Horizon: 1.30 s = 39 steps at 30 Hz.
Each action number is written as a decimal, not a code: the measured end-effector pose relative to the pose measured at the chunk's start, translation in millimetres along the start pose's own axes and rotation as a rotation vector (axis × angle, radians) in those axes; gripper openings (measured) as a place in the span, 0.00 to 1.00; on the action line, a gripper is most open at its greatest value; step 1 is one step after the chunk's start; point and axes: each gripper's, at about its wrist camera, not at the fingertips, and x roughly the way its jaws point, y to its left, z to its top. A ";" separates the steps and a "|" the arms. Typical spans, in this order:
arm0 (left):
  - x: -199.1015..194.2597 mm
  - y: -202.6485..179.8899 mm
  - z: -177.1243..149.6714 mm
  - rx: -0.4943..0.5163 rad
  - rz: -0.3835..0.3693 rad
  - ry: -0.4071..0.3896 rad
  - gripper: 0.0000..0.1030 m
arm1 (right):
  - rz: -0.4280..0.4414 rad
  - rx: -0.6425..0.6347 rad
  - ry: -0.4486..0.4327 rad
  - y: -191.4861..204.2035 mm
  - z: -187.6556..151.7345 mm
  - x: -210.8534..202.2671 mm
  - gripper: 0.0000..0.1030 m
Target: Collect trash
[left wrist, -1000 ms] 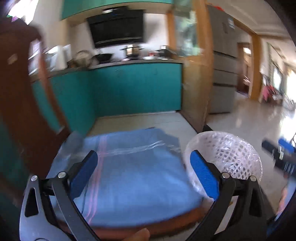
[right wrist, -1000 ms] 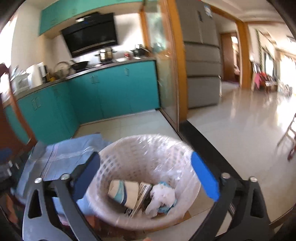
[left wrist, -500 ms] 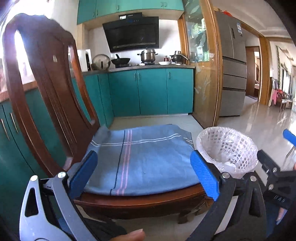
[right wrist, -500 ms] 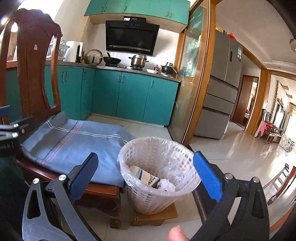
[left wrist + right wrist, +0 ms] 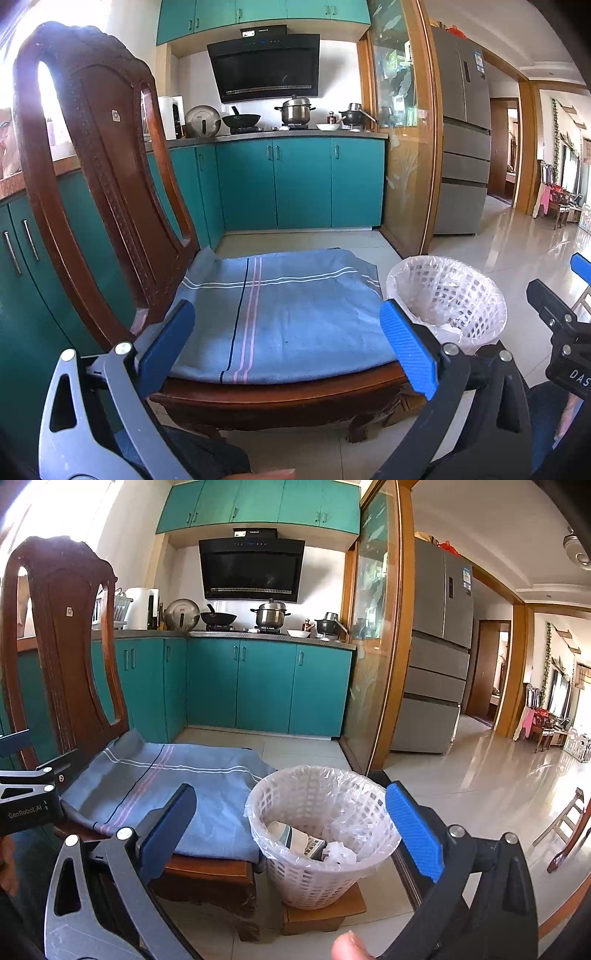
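Note:
A white lattice waste basket (image 5: 314,871) with a clear plastic liner stands on a low wooden block (image 5: 325,914) right of a wooden chair (image 5: 62,657). It holds trash (image 5: 314,843): a small carton, printed paper and crumpled white tissue. The basket also shows in the left wrist view (image 5: 448,299). My right gripper (image 5: 291,830) is open and empty, held back from the basket. My left gripper (image 5: 288,343) is open and empty in front of the chair's seat, which is covered by a blue striped cloth (image 5: 280,310). Nothing lies on the cloth.
Teal kitchen cabinets (image 5: 266,686) with pots on the counter stand behind. A glass partition with a wooden frame (image 5: 380,664) and a grey fridge (image 5: 436,657) are to the right. Glossy tiled floor (image 5: 480,786) stretches right toward another chair (image 5: 569,830).
Both grippers have pulled back and away from the chair and basket, so both now appear farther off. The views have steadied. Both grippers stay open.

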 end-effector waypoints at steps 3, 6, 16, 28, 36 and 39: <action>0.2 0.1 0.0 -0.001 0.000 0.000 0.97 | -0.003 0.004 0.001 0.3 -0.9 1.4 0.97; -0.6 -0.2 -0.4 -0.001 0.001 0.000 0.97 | -0.006 0.013 0.002 -0.3 -0.8 0.5 0.97; -1.0 -0.5 0.0 -0.006 -0.003 0.005 0.97 | -0.003 0.030 0.009 -2.9 -1.3 -0.3 0.97; -2.5 -3.1 -1.2 0.002 0.005 0.003 0.97 | -0.012 0.036 0.001 -3.6 0.5 -4.8 0.97; -2.9 -3.9 -1.3 0.002 0.007 0.004 0.97 | -0.013 0.034 -0.002 -3.5 1.5 -5.7 0.97; -2.8 -4.2 -1.3 0.002 0.006 0.004 0.97 | -0.014 0.032 -0.002 -2.8 1.4 -5.5 0.97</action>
